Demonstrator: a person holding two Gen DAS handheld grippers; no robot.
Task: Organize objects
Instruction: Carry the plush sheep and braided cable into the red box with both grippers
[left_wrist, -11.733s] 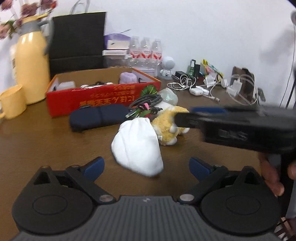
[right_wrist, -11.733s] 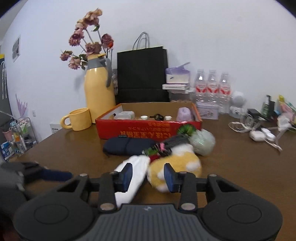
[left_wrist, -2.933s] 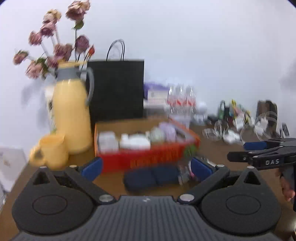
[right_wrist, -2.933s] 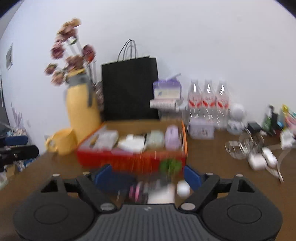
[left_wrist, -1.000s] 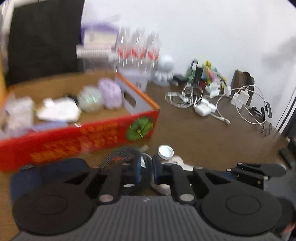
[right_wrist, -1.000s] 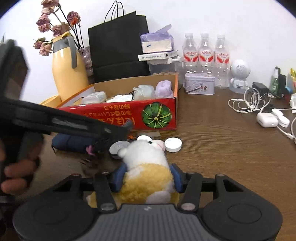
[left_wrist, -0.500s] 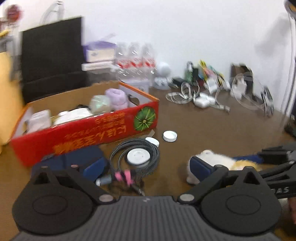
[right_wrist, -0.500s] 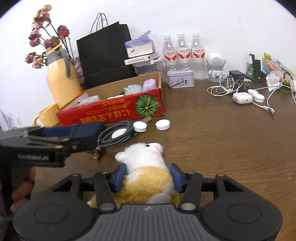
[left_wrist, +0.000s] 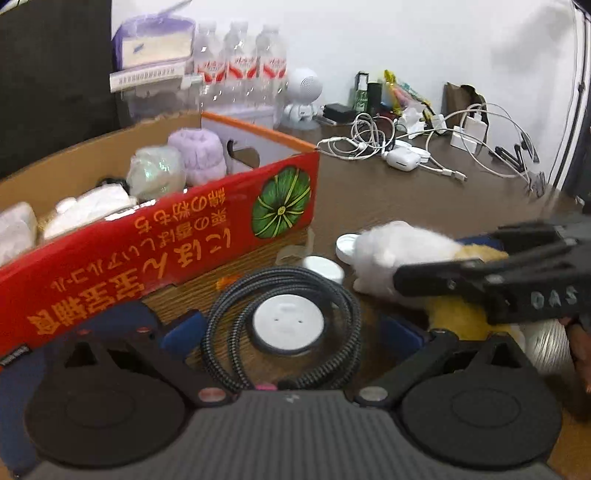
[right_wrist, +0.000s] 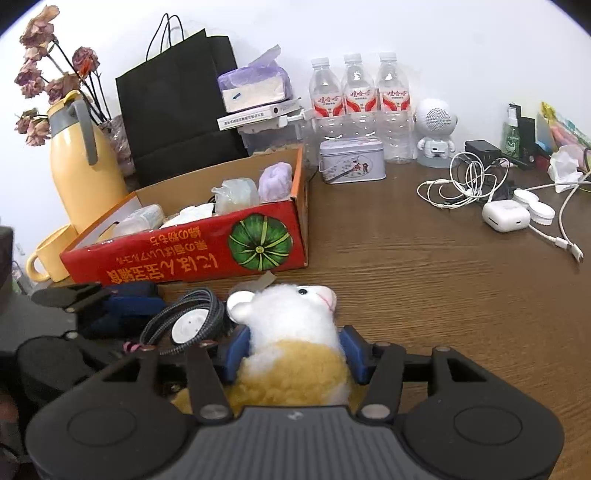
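Note:
My right gripper (right_wrist: 295, 354) is shut on a white and yellow plush sheep (right_wrist: 295, 332), also seen at the right of the left wrist view (left_wrist: 402, 258). My left gripper (left_wrist: 291, 332) is open around a coiled black braided cable (left_wrist: 284, 321) with a white round puck (left_wrist: 288, 325) in its middle. The coil shows left of the sheep in the right wrist view (right_wrist: 184, 325). A red cardboard box (right_wrist: 192, 254) holding several small items stands behind both on the brown table (right_wrist: 443, 277).
A navy pouch (right_wrist: 125, 306) lies left of the coil. White lids (left_wrist: 321, 266) lie by the box corner. A yellow jug (right_wrist: 85, 162), yellow mug (right_wrist: 48, 254), black bag (right_wrist: 177, 96), bottles (right_wrist: 358, 99), tin (right_wrist: 351, 162) and chargers with cables (right_wrist: 502, 214) line the back.
My left gripper has moved forward and down, so its open fingers now sit on either side of the cable coil. My right gripper still holds the sheep, now closer to the box.

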